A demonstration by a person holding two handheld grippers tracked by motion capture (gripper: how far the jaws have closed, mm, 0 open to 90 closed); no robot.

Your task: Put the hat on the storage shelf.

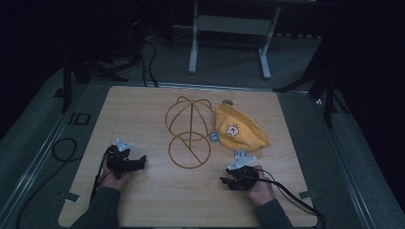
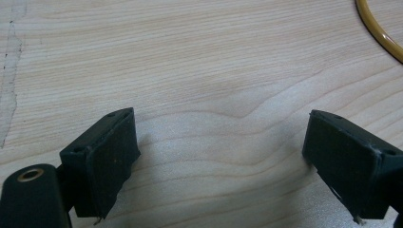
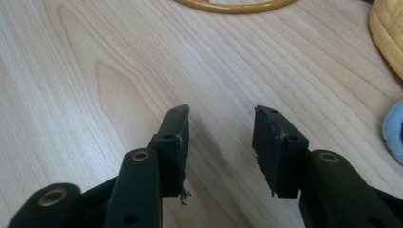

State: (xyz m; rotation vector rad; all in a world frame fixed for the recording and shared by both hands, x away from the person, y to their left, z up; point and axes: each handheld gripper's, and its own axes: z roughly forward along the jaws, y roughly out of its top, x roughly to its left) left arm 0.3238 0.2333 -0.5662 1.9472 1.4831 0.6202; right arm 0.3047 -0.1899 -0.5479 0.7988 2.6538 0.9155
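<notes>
A yellow cap (image 1: 237, 128) with a small cartoon patch lies on the wooden table (image 1: 143, 109), right of a brass wire hat stand (image 1: 188, 131) with a round base ring. My left gripper (image 1: 136, 164) rests near the table's front left, held in a hand; its jaws stand wide open over bare wood (image 2: 218, 142), with the stand's ring (image 2: 378, 31) at the upper right of its view. My right gripper (image 1: 228, 181) rests at the front right, open with a narrower gap (image 3: 221, 137); the cap's edge (image 3: 387, 33) and the ring (image 3: 237, 5) lie beyond it.
A small blue-and-white tag (image 1: 214, 137) lies between stand and cap, another (image 1: 240, 154) by my right gripper. Cables trail off the table's left (image 1: 62, 148) and right front (image 1: 291, 195). A white desk frame (image 1: 229, 38) stands on the floor behind the table.
</notes>
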